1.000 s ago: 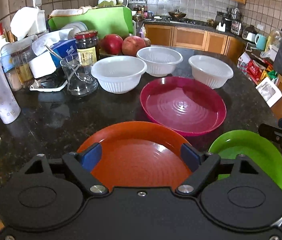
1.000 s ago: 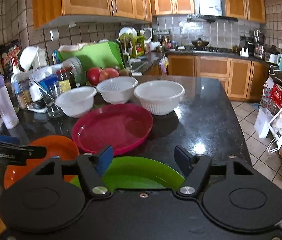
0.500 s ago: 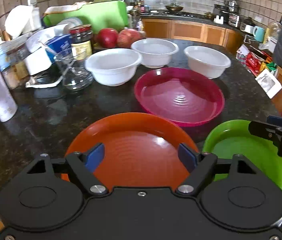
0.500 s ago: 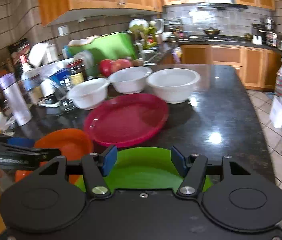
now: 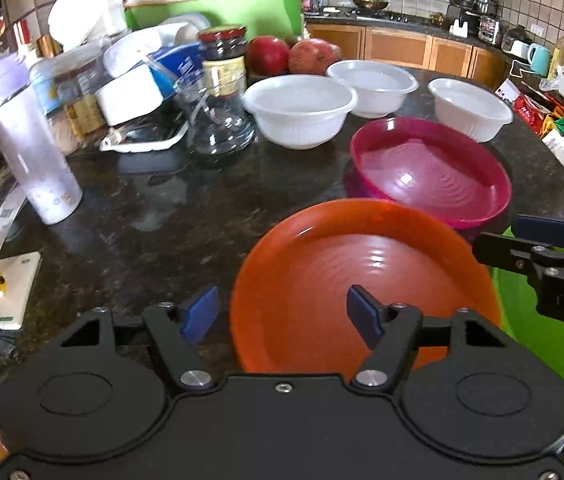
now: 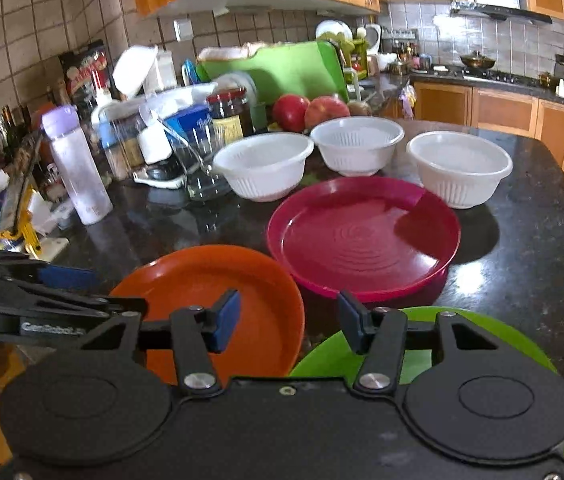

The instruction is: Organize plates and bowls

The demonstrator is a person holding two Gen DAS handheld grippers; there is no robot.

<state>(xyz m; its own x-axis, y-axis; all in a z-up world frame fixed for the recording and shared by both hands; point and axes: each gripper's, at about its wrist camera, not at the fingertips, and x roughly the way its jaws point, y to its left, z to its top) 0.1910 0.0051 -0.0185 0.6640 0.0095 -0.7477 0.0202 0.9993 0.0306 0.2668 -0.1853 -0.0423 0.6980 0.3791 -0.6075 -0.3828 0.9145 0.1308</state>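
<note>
Item: left tool [image 5: 280,314]. Jaws apart and just been closing; narrower than a second ago. The left edge of the orange plate [image 5: 366,284] now lies between the blue pads, one pad over the plate's well, the other over bare tabletop [image 5: 154,216]; neither pad presses on it. A second ago the pads sat over the plate's middle, so the tool has shifted leftward across it.

Item: right tool [image 6: 286,322]. Jaws apart, also just been closing, gap smaller than before. Earlier it hung centred over the green plate [image 6: 494,340]; now it has slid left, its left pad over the orange plate's right rim, its right pad over the green plate's left rim, the dark gap between the two plates beneath. Nothing gripped.

Item: orange plate. Flat on the tabletop at the near edge, beside the green plate, position unchanged.

Item: magenta plate [image 5: 430,172]. Just behind the orange plate, unmoved.

Item: three white bowls [image 6: 264,166] [image 6: 356,144] [image 6: 460,168]. In a row behind the magenta plate, upright, apart from one another, unmoved.

Item: background clutter. Dark jar [image 5: 224,60], glass pitcher [image 5: 218,118], lilac bottle [image 5: 32,140], red apples [image 5: 292,54], green board [image 5: 226,10]; all as before.
</note>
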